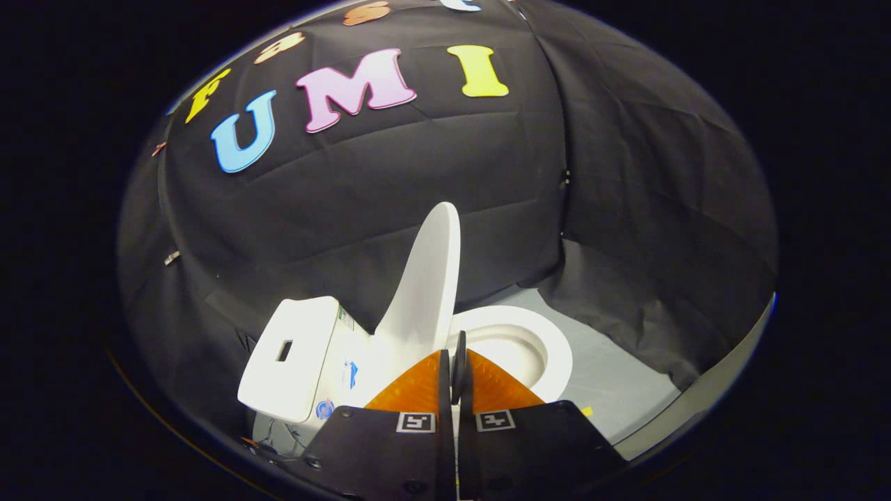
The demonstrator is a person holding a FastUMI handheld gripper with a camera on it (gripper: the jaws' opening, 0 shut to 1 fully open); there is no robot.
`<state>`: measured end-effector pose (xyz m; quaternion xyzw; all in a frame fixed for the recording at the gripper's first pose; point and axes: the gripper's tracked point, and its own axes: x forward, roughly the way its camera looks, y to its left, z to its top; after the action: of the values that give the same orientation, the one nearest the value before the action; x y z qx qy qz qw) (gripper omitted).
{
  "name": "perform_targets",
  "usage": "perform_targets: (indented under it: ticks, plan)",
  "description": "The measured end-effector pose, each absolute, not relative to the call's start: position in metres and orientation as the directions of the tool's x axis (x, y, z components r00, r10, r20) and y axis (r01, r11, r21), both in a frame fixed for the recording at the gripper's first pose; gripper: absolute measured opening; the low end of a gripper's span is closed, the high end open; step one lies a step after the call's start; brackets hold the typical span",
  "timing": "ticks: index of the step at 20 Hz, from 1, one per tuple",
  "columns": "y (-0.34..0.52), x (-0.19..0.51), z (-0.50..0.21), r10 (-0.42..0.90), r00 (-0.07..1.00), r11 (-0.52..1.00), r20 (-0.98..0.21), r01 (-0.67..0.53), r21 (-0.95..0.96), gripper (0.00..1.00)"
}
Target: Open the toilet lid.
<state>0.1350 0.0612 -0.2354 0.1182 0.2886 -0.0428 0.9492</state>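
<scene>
The white toilet lid [424, 292] stands raised, nearly upright and edge-on to me, leaning toward the tank [292, 358]. Its front edge runs straight down into my gripper [456, 358], whose two fingers are closed on that edge with only a thin slit between them. To the right of the lid the seat ring [553, 348] and the open bowl lie uncovered. The lid's lower part and hinge are hidden behind the fingers.
The tank has a flat lid with a rectangular button recess [284, 350]. Grey floor [612, 379] spreads to the right of the bowl. Black cloth walls close in behind and to the right of the toilet.
</scene>
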Motion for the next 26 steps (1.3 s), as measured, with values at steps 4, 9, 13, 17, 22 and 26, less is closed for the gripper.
perform_targets:
  ticks: [4, 9, 13, 17, 22, 26]
  plan:
    - [0.092, 0.134, -0.214, -0.042, 0.853, 0.982, -0.52, 0.131, 0.136, 0.07]
    - [0.152, 0.131, -0.188, -0.029, 0.878, 0.996, -0.477, 0.068, 0.065, 0.07]
    - [0.189, 0.133, -0.184, -0.021, 0.891, 0.999, -0.454, 0.036, 0.024, 0.07]
    - [0.233, 0.133, -0.176, -0.008, 0.896, 1.0, -0.444, -0.002, -0.021, 0.07]
    - [0.279, 0.129, -0.172, 0.017, 0.903, 0.996, -0.428, -0.053, -0.071, 0.08]
    - [0.311, 0.126, -0.174, 0.034, 0.904, 0.992, -0.425, -0.083, -0.096, 0.1]
